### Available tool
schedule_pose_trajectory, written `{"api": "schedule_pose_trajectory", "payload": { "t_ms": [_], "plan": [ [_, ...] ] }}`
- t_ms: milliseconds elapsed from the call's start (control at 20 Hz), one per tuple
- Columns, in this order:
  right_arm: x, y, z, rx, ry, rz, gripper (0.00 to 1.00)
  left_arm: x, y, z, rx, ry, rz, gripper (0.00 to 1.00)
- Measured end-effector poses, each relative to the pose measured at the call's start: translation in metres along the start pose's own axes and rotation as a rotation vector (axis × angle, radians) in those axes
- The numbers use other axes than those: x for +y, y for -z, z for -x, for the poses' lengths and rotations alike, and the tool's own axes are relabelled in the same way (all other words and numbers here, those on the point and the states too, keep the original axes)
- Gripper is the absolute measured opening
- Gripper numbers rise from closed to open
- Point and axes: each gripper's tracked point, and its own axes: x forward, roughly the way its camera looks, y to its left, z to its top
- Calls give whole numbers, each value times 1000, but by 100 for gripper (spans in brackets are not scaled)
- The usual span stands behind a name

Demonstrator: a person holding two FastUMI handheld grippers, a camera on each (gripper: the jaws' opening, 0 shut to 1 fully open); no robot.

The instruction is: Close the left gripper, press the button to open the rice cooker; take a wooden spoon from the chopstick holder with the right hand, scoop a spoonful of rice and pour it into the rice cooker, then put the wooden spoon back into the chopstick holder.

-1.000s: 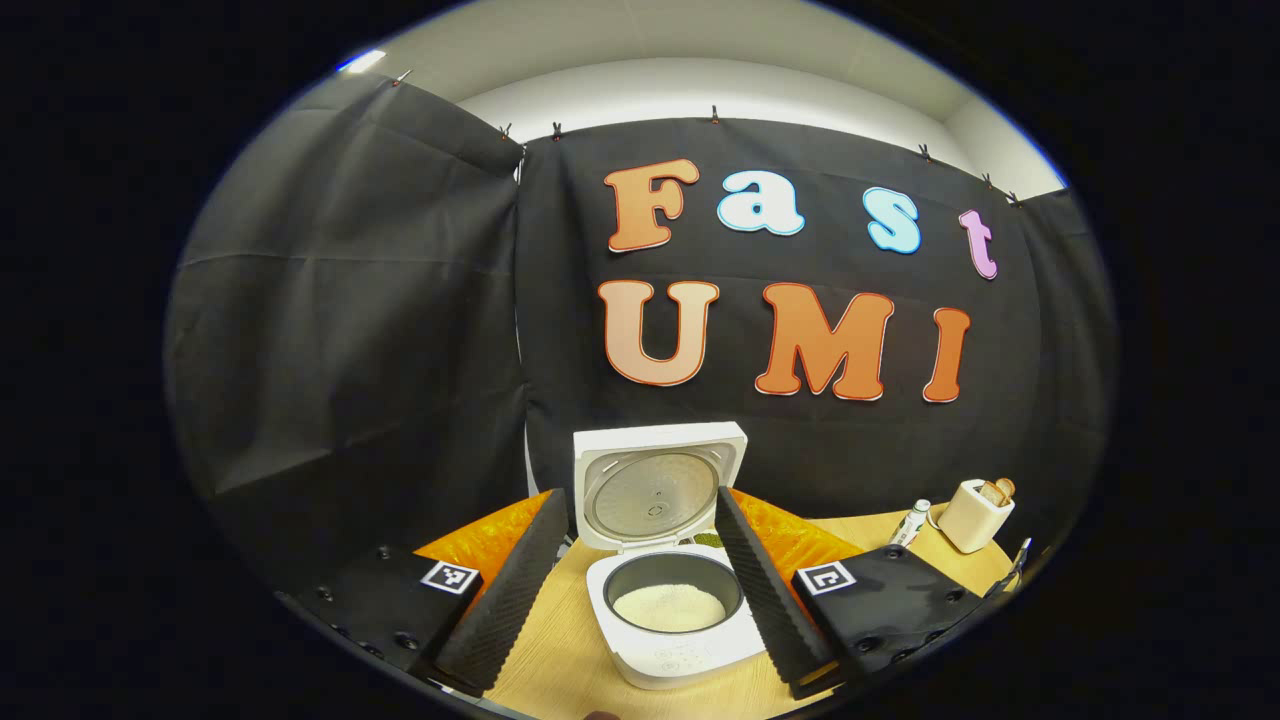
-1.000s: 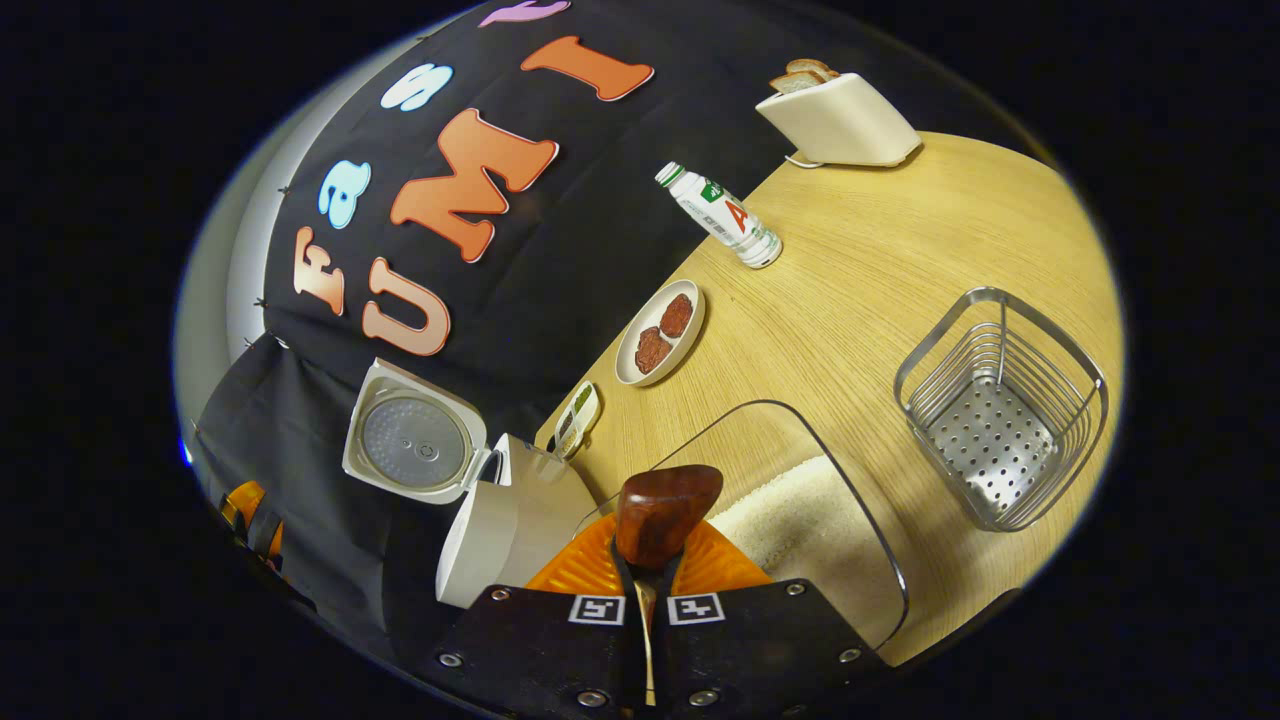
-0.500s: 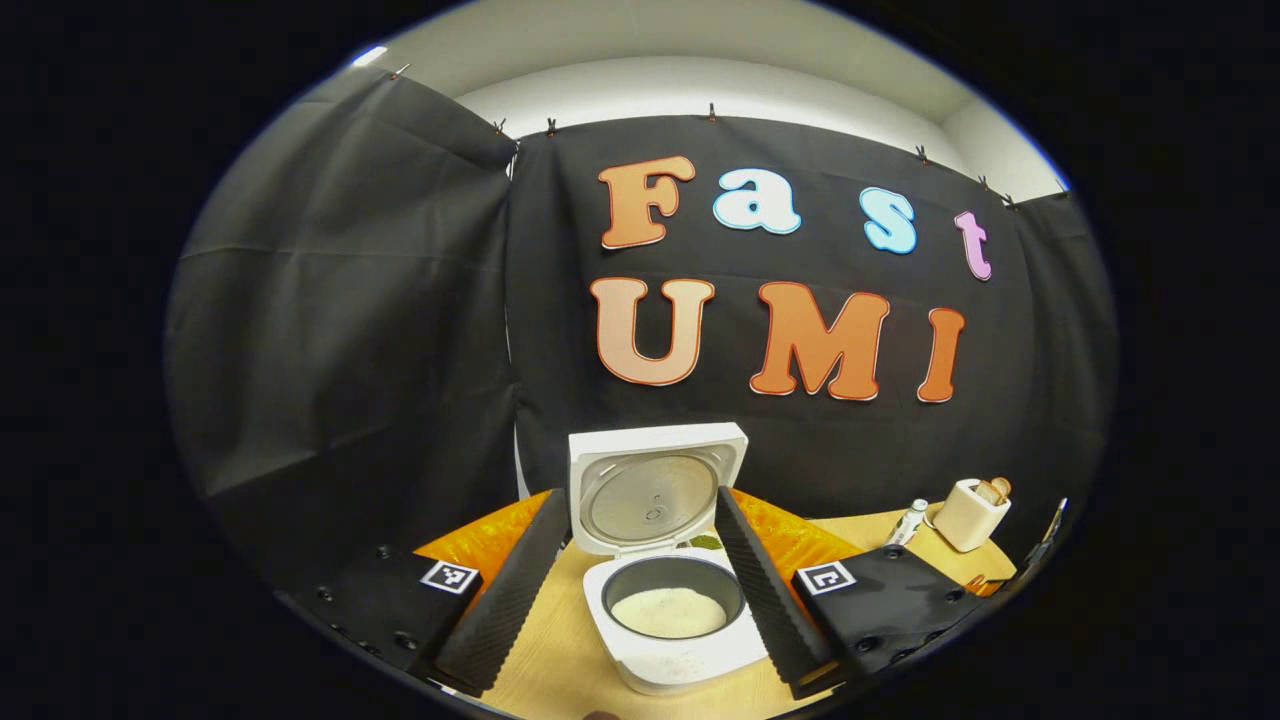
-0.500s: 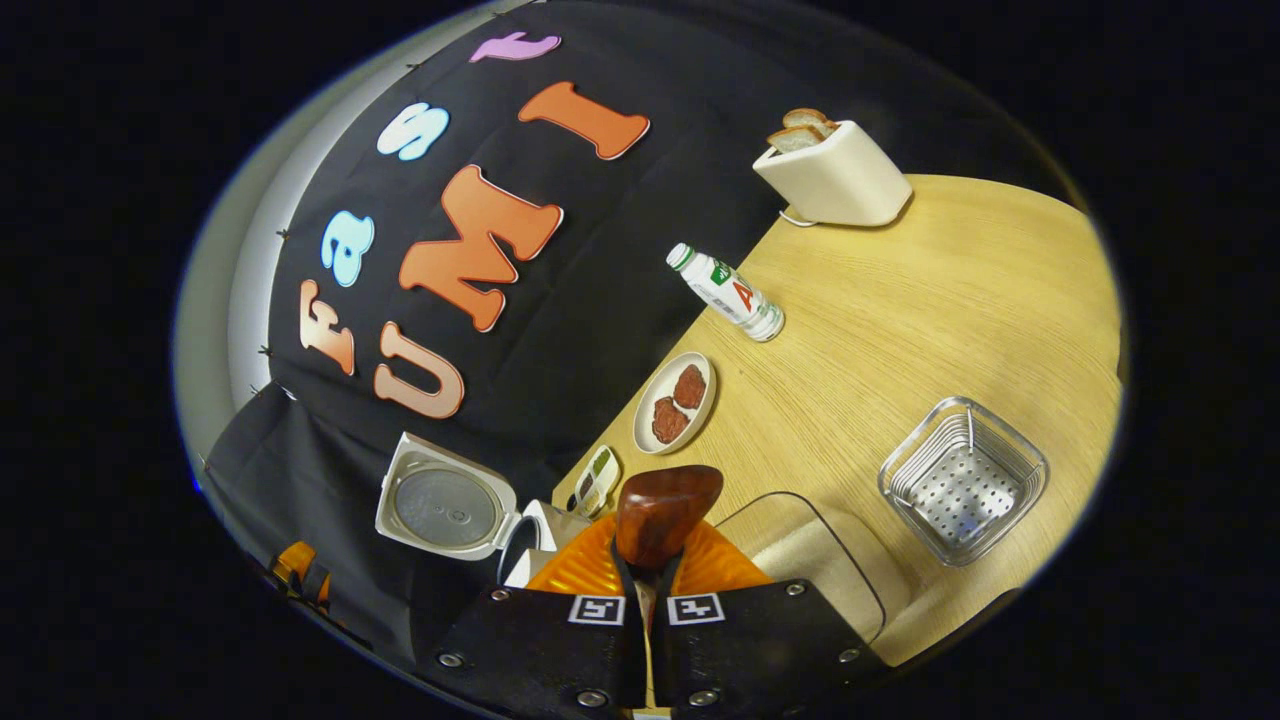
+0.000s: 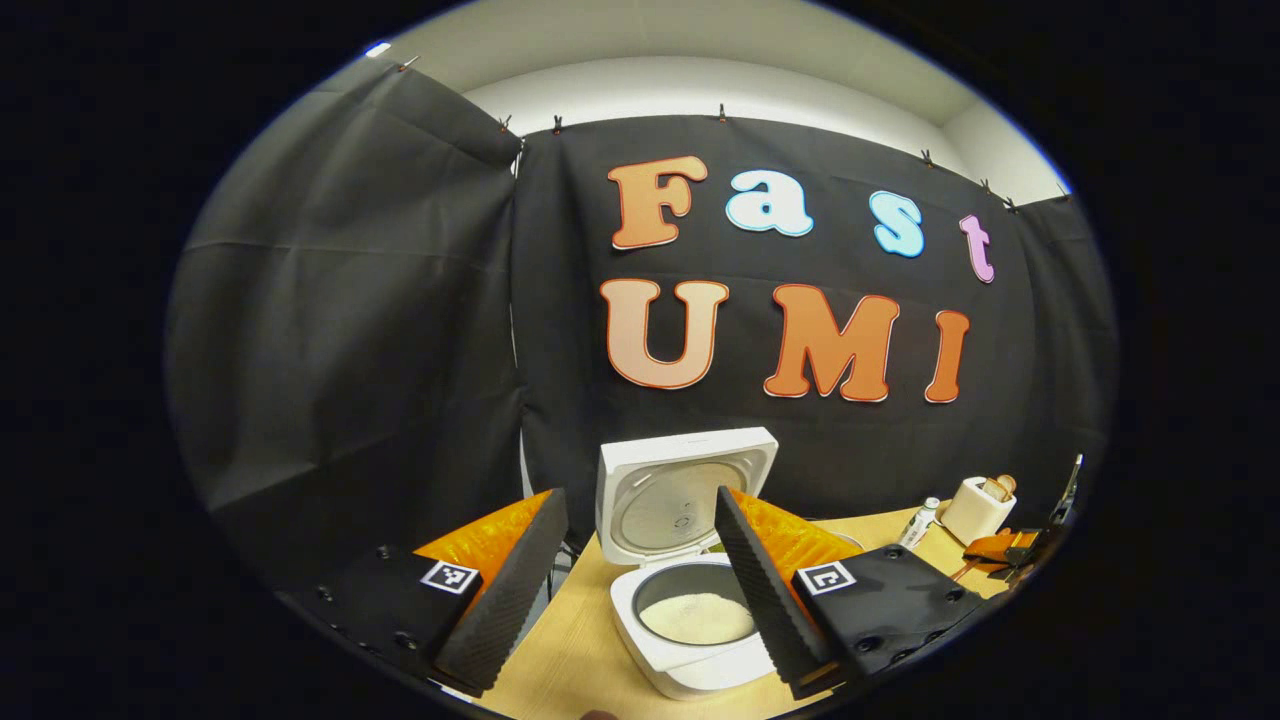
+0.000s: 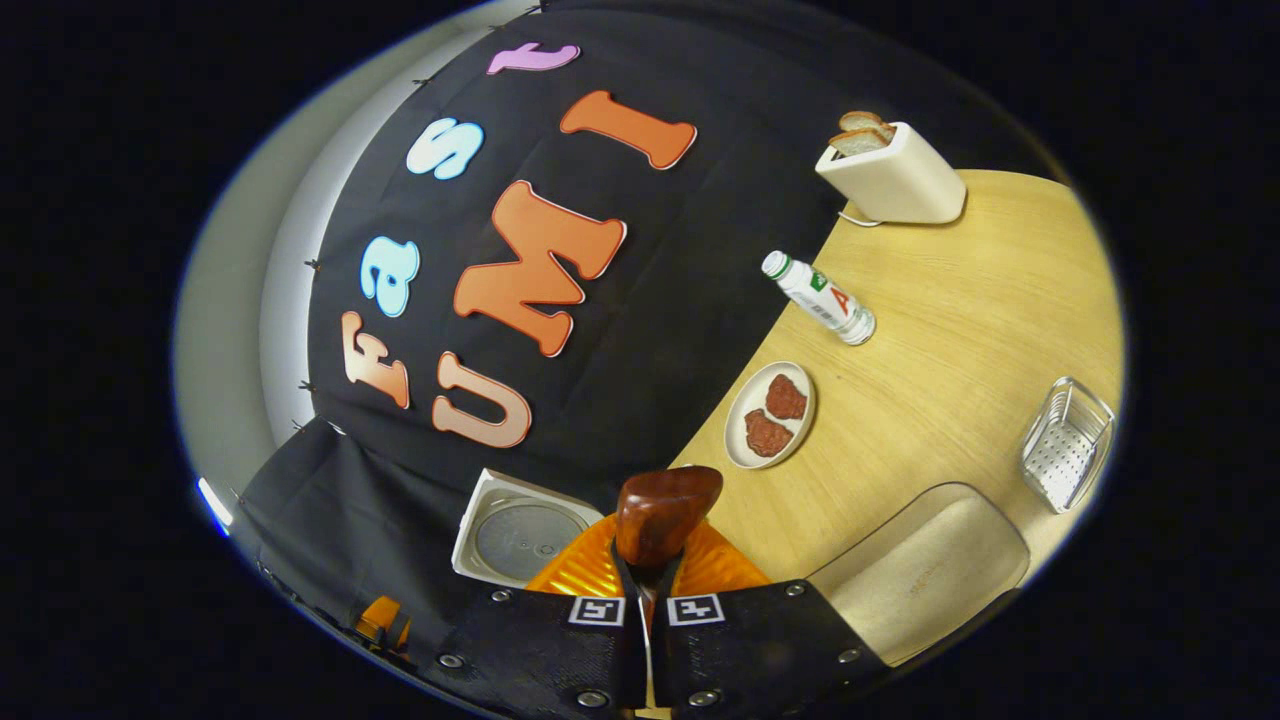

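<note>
One spoonful done, by the look | right gripper [image 6: 645, 590] clamped on wooden spoon [image 6: 664, 512] | left gripper [image 5: 640, 585] jaws apart near rice cooker [image 5: 690, 625] | next: lower spoon upright into chopstick holder [image 6: 1066, 443], right of rice tub [image 6: 925, 570]

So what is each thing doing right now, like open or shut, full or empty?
Rice cooker: lid up, rice inside.
Wooden spoon: gripped by the right gripper.
Left gripper: jaws open, holding nothing.
Chopstick holder: empty.
Rice container: holds rice.
Toaster: bread sticking up.
Bottle: capped.
Plate: two brown pieces on it.
</note>
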Motion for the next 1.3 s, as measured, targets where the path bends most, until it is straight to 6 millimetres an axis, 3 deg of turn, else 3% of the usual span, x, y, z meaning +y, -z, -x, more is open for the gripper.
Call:
{"api": "schedule_pose_trajectory", "payload": {
  "t_ms": [400,650,950,1300],
  "plan": [
    [87,45,-63,35,-84,-2,1,23,1,-8,1,37,31,100],
    [129,67,-95,41,-111,126,1,32,6,-7,11,51,51,100],
    [154,84,-122,42,-97,283,1,53,13,-5,18,19,63,100],
    [169,90,-131,5,-75,504,1,68,16,-4,23,-11,71,100]
  ]
}}
